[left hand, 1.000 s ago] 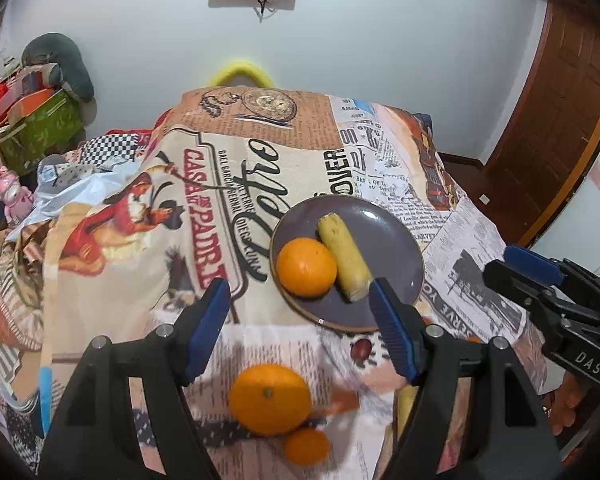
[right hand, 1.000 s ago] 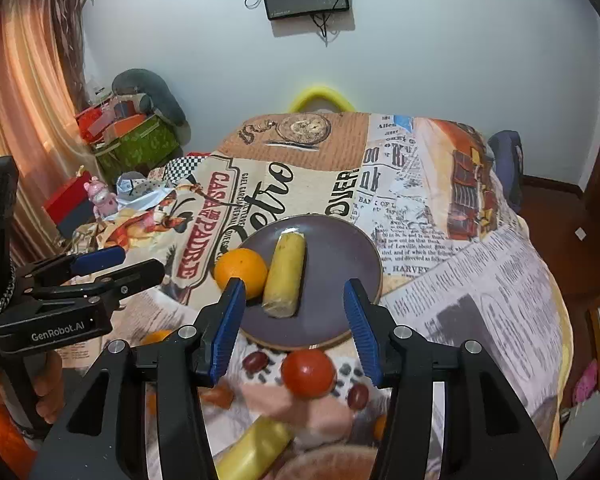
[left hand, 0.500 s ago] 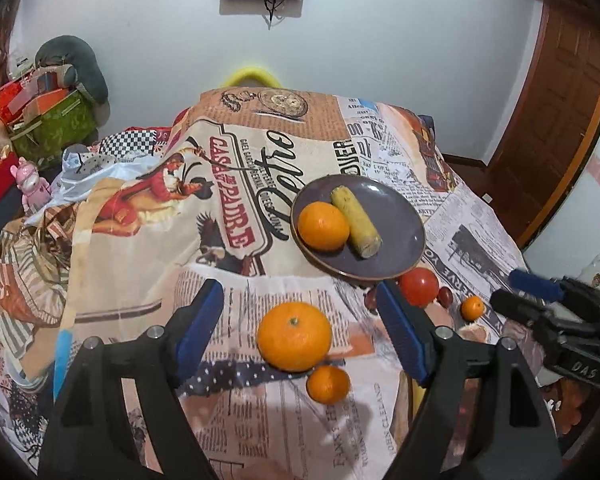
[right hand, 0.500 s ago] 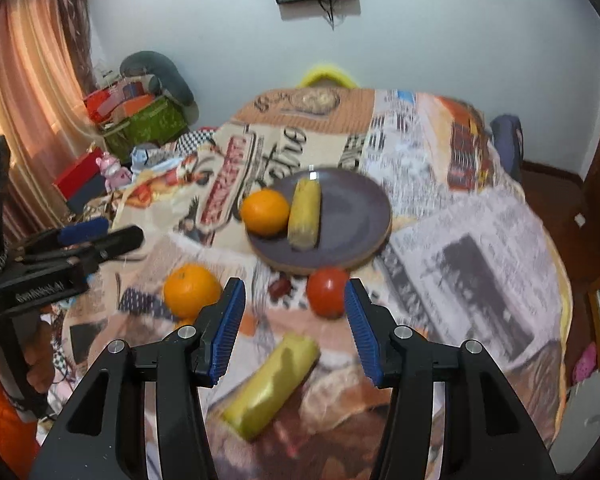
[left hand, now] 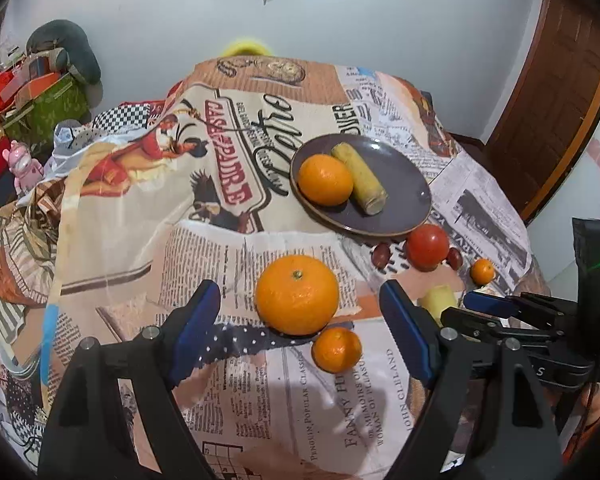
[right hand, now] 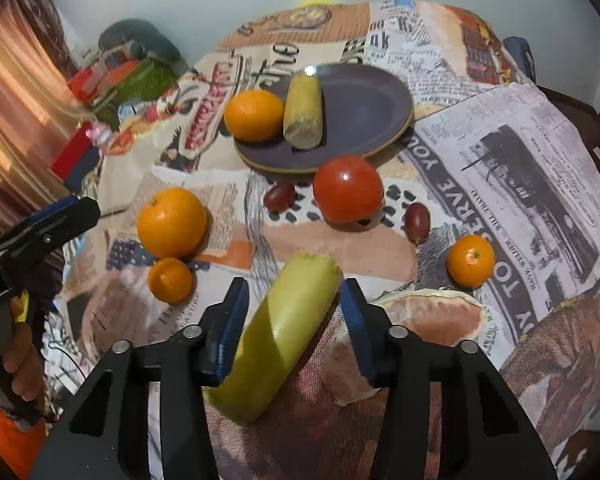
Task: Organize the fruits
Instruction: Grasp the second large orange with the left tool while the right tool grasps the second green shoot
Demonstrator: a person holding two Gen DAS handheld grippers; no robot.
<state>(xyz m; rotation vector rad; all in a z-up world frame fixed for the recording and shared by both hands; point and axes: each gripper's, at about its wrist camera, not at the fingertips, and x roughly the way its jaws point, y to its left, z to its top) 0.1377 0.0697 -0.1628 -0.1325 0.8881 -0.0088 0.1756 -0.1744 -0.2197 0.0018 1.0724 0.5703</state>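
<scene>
A dark plate (left hand: 404, 196) holds an orange (left hand: 325, 179) and a yellow fruit piece (left hand: 360, 184). My left gripper (left hand: 300, 330) stands wide open above the cloth. A big orange (left hand: 297, 300) lies between its fingertips, untouched, and a small mandarin (left hand: 336, 350) lies just below it. My right gripper (right hand: 294, 320) is closing around a long yellow fruit piece (right hand: 280, 336); a gap still shows at its right pad. A tomato (right hand: 348, 188), two grapes (right hand: 279, 197) and another mandarin (right hand: 470, 260) lie in front of the plate (right hand: 364, 108).
Two pink citrus segments (right hand: 432, 316) lie right beside the right gripper's right finger. The printed tablecloth (left hand: 220, 248) drops off at the left and right edges. Boxes and a toy (left hand: 40, 96) crowd the far left; a wooden door (left hand: 556, 112) stands on the right.
Both grippers have come down and pulled back from the plate toward the near fruits. The left jaws have spread wider. The yellow piece now lies between the right jaws, which have narrowed.
</scene>
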